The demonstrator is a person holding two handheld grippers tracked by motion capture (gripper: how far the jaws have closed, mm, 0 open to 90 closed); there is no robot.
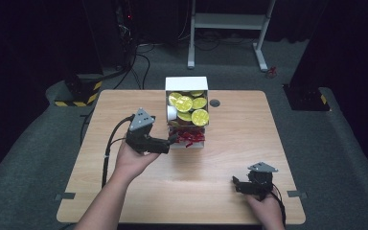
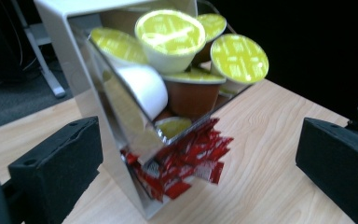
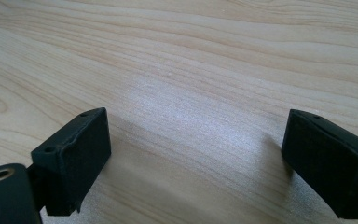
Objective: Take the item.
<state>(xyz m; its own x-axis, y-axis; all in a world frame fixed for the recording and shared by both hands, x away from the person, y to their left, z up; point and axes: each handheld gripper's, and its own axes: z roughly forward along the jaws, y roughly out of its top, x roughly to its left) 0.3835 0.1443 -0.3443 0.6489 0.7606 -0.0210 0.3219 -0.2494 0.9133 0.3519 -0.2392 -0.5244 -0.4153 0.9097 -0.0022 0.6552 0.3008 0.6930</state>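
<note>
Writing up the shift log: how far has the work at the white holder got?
Done: nothing looks removed; the white holder is full of green-lidded cups, with red packets below. In hand: the left gripper, open, points at the packets. Left: gripping anything. The right gripper is open over the table.

The high view looked forward and down on the whole desk (image 1: 182, 182). The left claw (image 2: 200, 163) view sat close, facing the box (image 1: 187, 86), shared with it. The right view faced bare desk up close.
</note>
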